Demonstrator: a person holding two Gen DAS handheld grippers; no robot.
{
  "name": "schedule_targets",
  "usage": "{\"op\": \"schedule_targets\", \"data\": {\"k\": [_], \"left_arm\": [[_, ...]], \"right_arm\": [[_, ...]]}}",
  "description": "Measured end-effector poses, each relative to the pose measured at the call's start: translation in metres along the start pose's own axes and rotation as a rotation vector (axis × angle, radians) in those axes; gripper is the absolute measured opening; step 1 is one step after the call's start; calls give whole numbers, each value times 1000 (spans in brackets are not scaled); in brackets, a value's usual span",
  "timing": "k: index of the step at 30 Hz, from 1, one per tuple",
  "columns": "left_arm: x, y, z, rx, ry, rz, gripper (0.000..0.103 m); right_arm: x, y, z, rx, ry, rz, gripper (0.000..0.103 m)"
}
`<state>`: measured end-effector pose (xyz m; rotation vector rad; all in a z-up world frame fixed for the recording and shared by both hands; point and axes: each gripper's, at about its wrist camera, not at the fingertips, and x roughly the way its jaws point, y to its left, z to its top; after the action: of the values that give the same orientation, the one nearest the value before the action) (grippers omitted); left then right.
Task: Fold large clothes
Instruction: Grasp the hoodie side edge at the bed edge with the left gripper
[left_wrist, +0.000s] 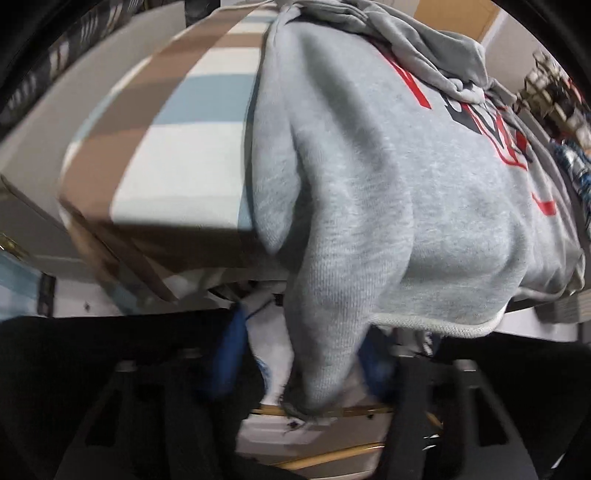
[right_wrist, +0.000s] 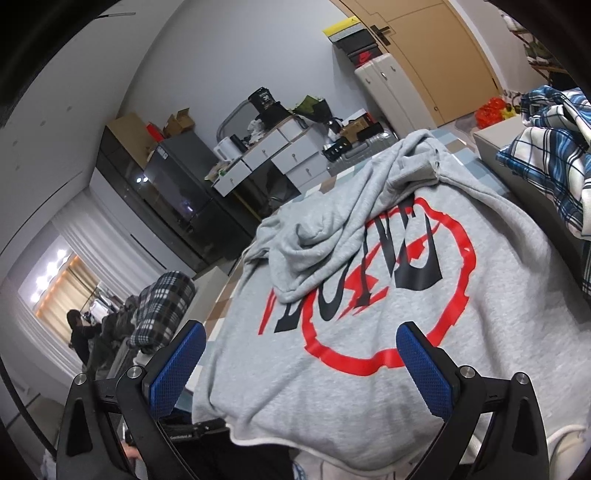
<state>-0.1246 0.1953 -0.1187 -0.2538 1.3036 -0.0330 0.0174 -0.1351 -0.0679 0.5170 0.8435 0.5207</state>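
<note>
The jaws of the left gripper (left_wrist: 303, 373) stood close on either side of a hanging sleeve (left_wrist: 325, 354) of the grey sweatshirt (left_wrist: 388, 177); the picture was blurred there, and whether the blue pads pressed the cloth could not be told. The right gripper (right_wrist: 301, 354) was released, its blue pads (right_wrist: 177, 365) wide apart and holding nothing, low over the near hem.

The sweatshirt lay spread with its red and black print (right_wrist: 373, 280) up on a checked cover (left_wrist: 177, 140), the hem drooping over the near edge. Further off, a sleeve or the hood (right_wrist: 354, 206) lay bunched across the top of the print.

By my reading, the folding was at an early stage: one part was already thrown inward, but untidily, while the hanging sleeve and the lengthwise folds were left to do. Beyond lay a plaid cloth (right_wrist: 550, 158) and cluttered drawers (right_wrist: 280, 147).
</note>
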Motion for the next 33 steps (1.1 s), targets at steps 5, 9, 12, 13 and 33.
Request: {"op": "schedule_targets", "data": {"k": [5, 9, 12, 13, 33], "left_arm": [[-2, 10, -1, -41, -1, -110, 3], [-24, 10, -5, -23, -42, -151, 2], [-55, 1, -1, 37, -88, -188, 2], [-59, -1, 2, 42, -99, -198, 2], [-20, 12, -3, -61, 6, -218, 42]], "right_arm": [[1, 2, -1, -13, 4, 1, 103], [3, 3, -2, -19, 11, -1, 103], [5, 4, -2, -23, 18, -4, 103], [6, 5, -2, -29, 22, -8, 103], [12, 3, -4, -30, 42, -37, 103]]}}
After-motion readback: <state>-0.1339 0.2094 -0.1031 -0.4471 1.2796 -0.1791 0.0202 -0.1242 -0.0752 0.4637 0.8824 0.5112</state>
